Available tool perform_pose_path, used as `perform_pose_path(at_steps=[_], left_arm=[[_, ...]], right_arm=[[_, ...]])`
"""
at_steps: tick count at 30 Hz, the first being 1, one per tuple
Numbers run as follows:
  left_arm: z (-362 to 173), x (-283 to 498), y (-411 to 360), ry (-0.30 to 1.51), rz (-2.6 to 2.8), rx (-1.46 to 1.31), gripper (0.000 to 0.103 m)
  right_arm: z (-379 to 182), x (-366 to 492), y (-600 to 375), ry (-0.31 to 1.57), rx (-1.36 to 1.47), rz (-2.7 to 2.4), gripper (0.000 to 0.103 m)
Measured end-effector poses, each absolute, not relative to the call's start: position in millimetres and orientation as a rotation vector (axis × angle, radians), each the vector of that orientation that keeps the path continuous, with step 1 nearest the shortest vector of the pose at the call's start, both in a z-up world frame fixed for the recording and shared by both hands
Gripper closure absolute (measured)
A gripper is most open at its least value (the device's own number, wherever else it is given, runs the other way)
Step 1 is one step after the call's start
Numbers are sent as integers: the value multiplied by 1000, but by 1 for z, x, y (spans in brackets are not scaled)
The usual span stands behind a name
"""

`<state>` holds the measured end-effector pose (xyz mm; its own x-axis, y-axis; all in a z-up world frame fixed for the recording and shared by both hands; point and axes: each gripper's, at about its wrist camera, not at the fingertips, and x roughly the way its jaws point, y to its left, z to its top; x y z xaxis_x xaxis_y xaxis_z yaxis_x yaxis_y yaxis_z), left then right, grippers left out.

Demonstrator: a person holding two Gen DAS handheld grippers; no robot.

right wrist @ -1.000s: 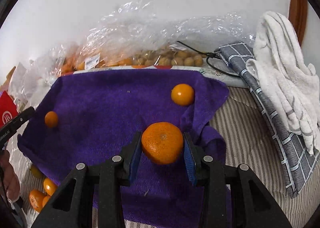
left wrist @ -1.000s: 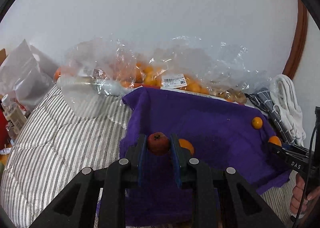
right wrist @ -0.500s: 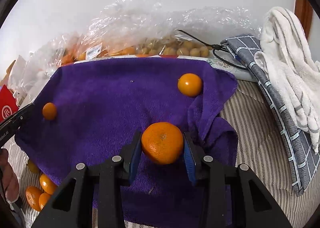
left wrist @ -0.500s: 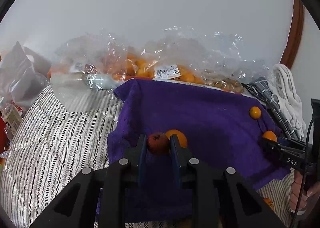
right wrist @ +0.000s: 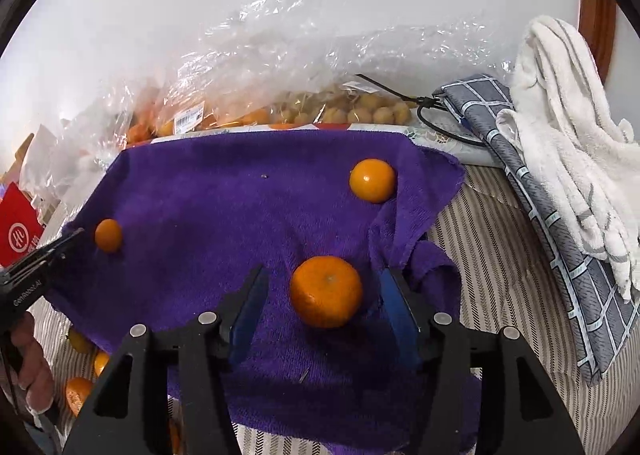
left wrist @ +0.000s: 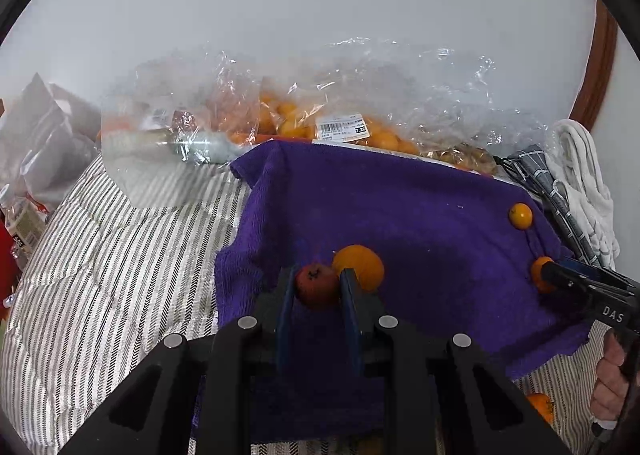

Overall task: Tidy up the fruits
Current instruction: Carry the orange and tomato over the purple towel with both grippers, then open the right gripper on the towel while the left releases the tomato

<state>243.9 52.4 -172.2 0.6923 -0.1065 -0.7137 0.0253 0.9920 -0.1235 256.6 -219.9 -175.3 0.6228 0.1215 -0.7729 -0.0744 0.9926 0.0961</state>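
L wrist view: left gripper (left wrist: 316, 287) clamps a small red fruit (left wrist: 317, 284) over the purple towel's (left wrist: 420, 215) near-left edge; placing step. R wrist view: right gripper (right wrist: 324, 295), jaws opening, pads clear of the tangerine (right wrist: 326, 291) resting near the towel's right edge. Next: lift away w/o nudging it.

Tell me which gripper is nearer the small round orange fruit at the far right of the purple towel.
Right. The right gripper sits just below that fruit; the left gripper is across the towel.
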Motion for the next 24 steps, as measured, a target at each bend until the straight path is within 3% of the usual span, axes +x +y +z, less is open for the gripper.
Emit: perform_pose_path(at_steps=[5,12,24], left_arm=[[-173,244,53,813,-68,-117,78],[-169,238,49,784,-101,-125,59],[-156,223,61,705,-63,-158,54]], right_arm=[[-171,253,-219,875,48,108,44],[-168,247,-218,849,52,110,44],[-152,231,-208,811,69,139,44]])
